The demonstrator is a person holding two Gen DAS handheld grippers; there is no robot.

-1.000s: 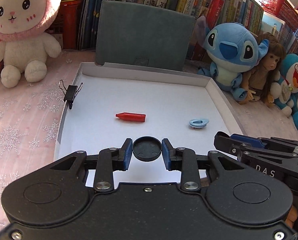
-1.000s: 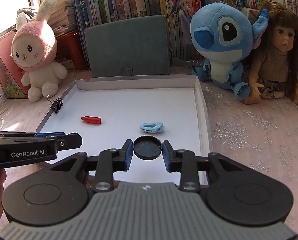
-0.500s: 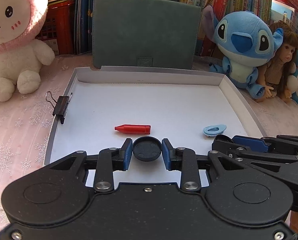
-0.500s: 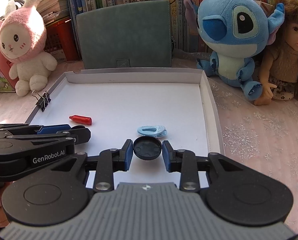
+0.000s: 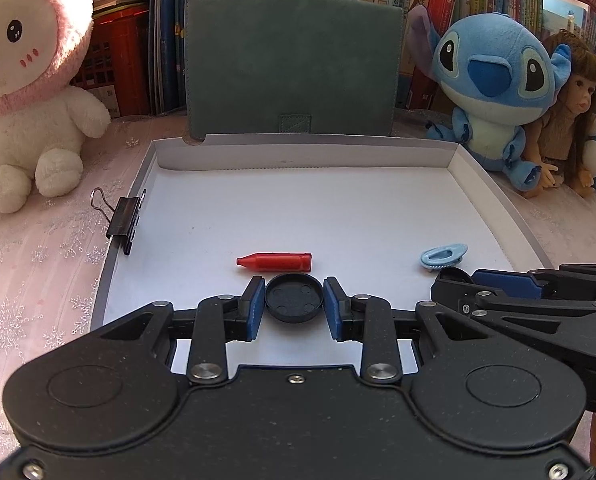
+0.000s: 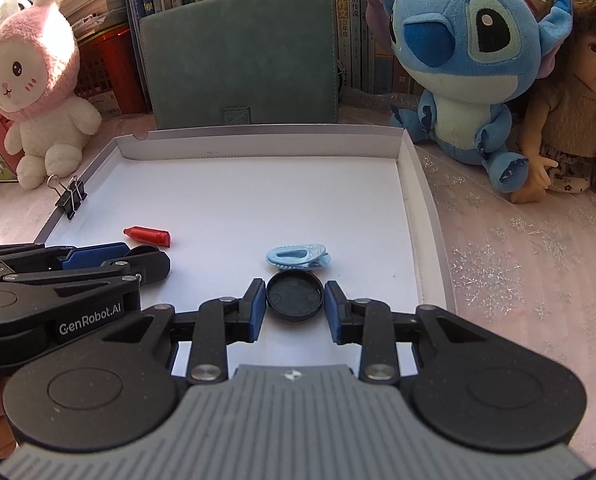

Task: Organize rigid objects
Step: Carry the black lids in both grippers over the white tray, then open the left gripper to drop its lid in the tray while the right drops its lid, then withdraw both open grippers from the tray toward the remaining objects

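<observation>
My left gripper [image 5: 293, 300] is shut on a black round cap [image 5: 293, 294], held low over the near part of a white shallow tray [image 5: 298, 144]. A red crayon-shaped piece [image 5: 275, 262] lies on the tray just beyond that cap. My right gripper [image 6: 294, 298] is shut on a second black round cap [image 6: 293, 292]. A light blue clip [image 6: 298, 258] lies on the tray right past it. The two grippers hang side by side: the right gripper [image 5: 454, 280] shows in the left wrist view, the left gripper [image 6: 149, 258] in the right wrist view.
A black binder clip [image 5: 123, 216] grips the tray's left wall. A green felt pouch [image 5: 293, 64] stands behind the tray before a row of books. A pink bunny plush [image 5: 29, 92] sits at the left, a blue plush [image 6: 466, 64] and a doll [image 6: 570, 92] at the right.
Both grippers have come forward and down over the tray, each keeping its black cap. The red piece and the blue clip now lie just ahead of the fingertips.
</observation>
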